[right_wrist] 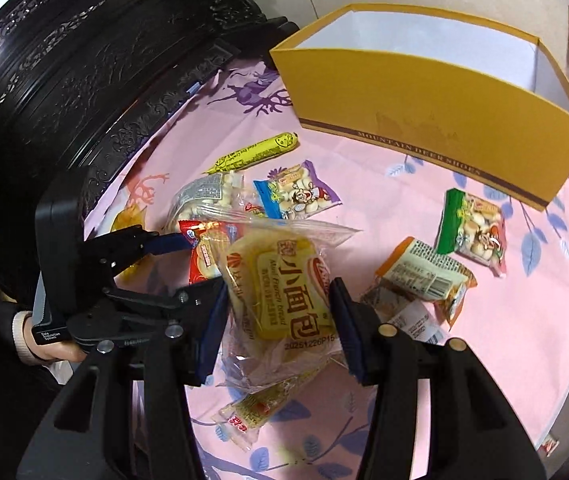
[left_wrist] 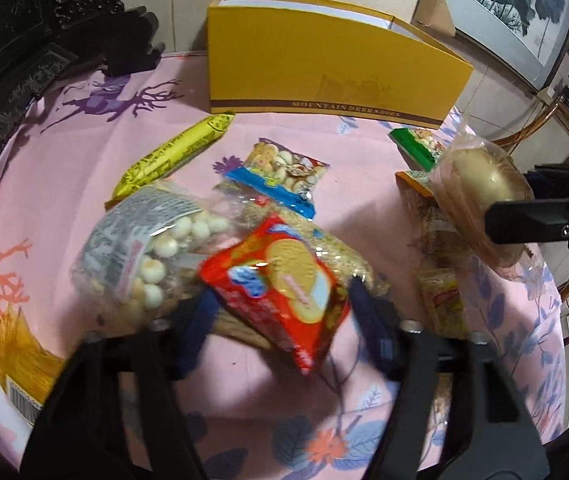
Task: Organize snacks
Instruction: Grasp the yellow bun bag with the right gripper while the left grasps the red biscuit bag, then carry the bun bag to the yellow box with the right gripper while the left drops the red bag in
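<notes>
Snacks are crowding the near table; the far stretch is lying open.

A bare strip of pink tablecloth (right_wrist: 384, 208) is running between the scattered packets and the yellow box (right_wrist: 444, 92), whose open top is standing clear from above while its tall front wall is blocking any low approach. The heap around the clear bag of white balls (left_wrist: 144, 248) and the yellow stick packet (left_wrist: 172, 156) is filling the left side, the dark carved furniture (right_wrist: 64, 80) is hemming that edge, and the green packet (right_wrist: 472, 228) and orange packet (right_wrist: 424, 276) are narrowing the right.
</notes>
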{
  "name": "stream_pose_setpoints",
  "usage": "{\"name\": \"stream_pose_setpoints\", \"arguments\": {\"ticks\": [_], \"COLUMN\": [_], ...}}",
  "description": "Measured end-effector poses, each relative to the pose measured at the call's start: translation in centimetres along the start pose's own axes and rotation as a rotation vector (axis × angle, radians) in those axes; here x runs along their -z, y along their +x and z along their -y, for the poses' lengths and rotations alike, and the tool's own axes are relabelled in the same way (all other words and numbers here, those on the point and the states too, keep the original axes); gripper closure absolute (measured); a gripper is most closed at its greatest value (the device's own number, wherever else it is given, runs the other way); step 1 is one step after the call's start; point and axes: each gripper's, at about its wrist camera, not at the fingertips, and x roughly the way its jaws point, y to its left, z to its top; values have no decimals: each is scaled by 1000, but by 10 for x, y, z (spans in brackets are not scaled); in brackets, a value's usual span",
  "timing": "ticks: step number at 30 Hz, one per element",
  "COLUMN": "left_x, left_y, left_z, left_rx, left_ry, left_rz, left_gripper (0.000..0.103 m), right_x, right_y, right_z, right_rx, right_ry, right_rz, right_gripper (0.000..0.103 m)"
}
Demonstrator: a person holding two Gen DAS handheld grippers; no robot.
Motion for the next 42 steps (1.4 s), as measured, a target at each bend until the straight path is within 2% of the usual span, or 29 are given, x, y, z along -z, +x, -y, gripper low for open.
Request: {"name": "stream_pose_setpoints", "arguments": {"ticks": [4, 14, 22, 29, 33, 35, 39, 42], "left_x": [-1, -7, -15, -2, -4, -3, -3, -2], "left_y": [-4, -20, -43, -18, -2, 5, 4, -5], "left_z": [-4, 6, 13, 6, 7, 10, 15, 18], "left_rx": [9, 22, 38, 32, 59, 60, 73, 77], "left_ry": [5, 38, 53, 31, 14, 25, 43, 55], "left_rz": [6, 48, 104, 44, -3, -4, 0, 7], "left_gripper": [62, 77, 78, 77, 63, 62, 76, 79], "right_x": [0, -1, -8, -6, -3, -2, -1, -1], "right_y": [-1, -12, -24, -26, -25, -26, -29, -31], "right_z": [0, -4, -10, -10, -6, -5, -1, 2], "right_rx": [11, 37, 44, 49, 53, 58, 66, 74], "right_ry": [12, 34, 30, 34, 48, 54, 60, 69], "right_rz": [4, 35, 75, 69, 61, 65, 70, 80], "right_gripper": [52, 52, 52, 52, 52, 52, 52, 52]}}
